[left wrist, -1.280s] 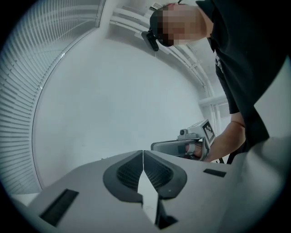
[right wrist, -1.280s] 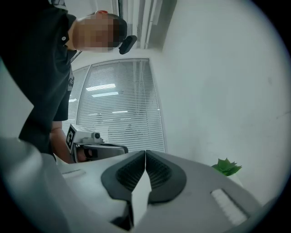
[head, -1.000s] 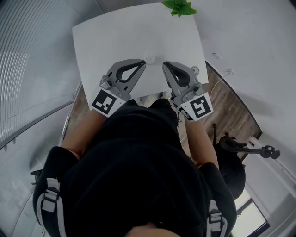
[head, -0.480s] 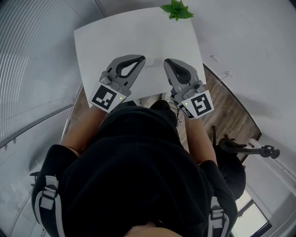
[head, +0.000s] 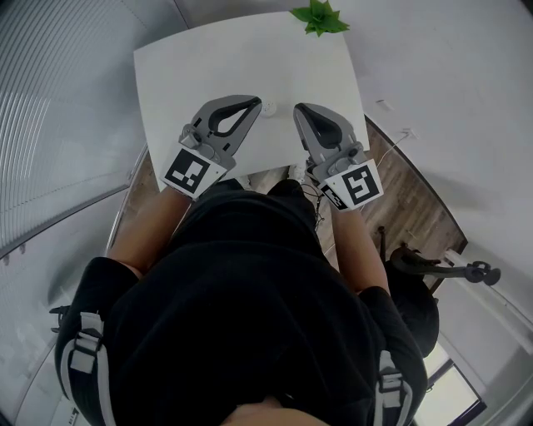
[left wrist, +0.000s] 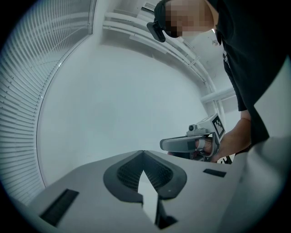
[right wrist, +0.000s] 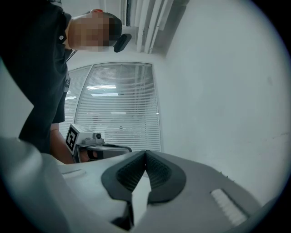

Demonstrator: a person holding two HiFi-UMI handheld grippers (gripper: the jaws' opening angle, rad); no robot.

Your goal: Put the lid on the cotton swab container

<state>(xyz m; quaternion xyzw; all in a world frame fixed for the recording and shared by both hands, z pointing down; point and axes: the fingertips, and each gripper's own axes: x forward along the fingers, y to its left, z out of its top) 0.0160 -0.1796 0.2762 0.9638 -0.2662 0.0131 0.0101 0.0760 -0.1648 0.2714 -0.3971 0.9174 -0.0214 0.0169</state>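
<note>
In the head view a small white round item, perhaps the cotton swab container, sits on the white table between my two grippers. It is too small to tell any lid. My left gripper is held over the table's near half, shut and empty. My right gripper is held level with it, also shut and empty. The left gripper view shows its own shut tips against a bare wall, with the right gripper beyond. In the right gripper view, shut tips face window blinds, with the left gripper beyond.
A green plant stands at the table's far edge. Wooden floor lies to the right, with a dark stand and chair base on it. My dark-clothed body fills the lower part of the head view.
Both grippers have shifted slightly forward over the table. A small round thing seen by the right gripper a second ago is now hidden.
</note>
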